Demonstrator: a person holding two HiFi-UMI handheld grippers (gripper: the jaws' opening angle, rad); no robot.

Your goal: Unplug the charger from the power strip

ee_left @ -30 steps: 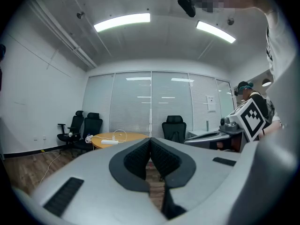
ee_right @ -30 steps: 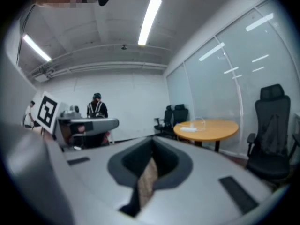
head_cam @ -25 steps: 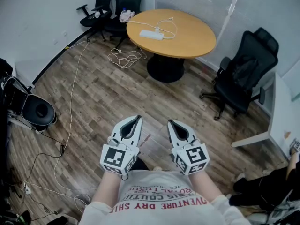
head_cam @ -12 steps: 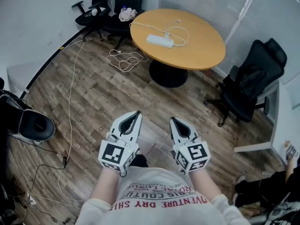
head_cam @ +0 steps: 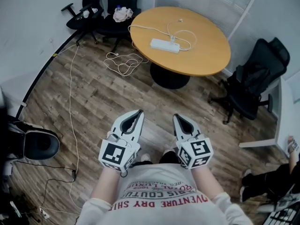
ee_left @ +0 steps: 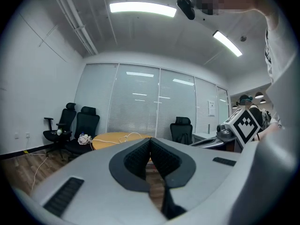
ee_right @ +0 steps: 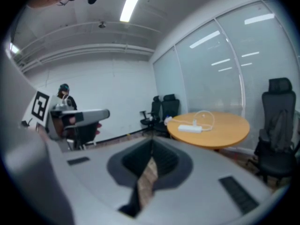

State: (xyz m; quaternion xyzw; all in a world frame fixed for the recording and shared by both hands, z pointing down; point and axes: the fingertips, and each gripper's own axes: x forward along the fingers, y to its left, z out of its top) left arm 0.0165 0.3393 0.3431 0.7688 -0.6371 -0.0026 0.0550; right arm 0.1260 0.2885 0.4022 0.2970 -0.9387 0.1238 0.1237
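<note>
White power strip [head_cam: 164, 45], orange table [head_cam: 206, 53], black chairs [head_cam: 255, 86]

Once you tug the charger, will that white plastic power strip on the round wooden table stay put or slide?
The white plastic power strip looks slim and rigid, so probably light; lying loose on the smooth round wooden table, it may slide or lift with the charger. The thin white cable looped beside it looks floppy, unlikely to anchor it.

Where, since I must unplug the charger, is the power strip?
Head view, upper middle: the power strip lies on the round table, left of its centre, beside a white cable.
</note>
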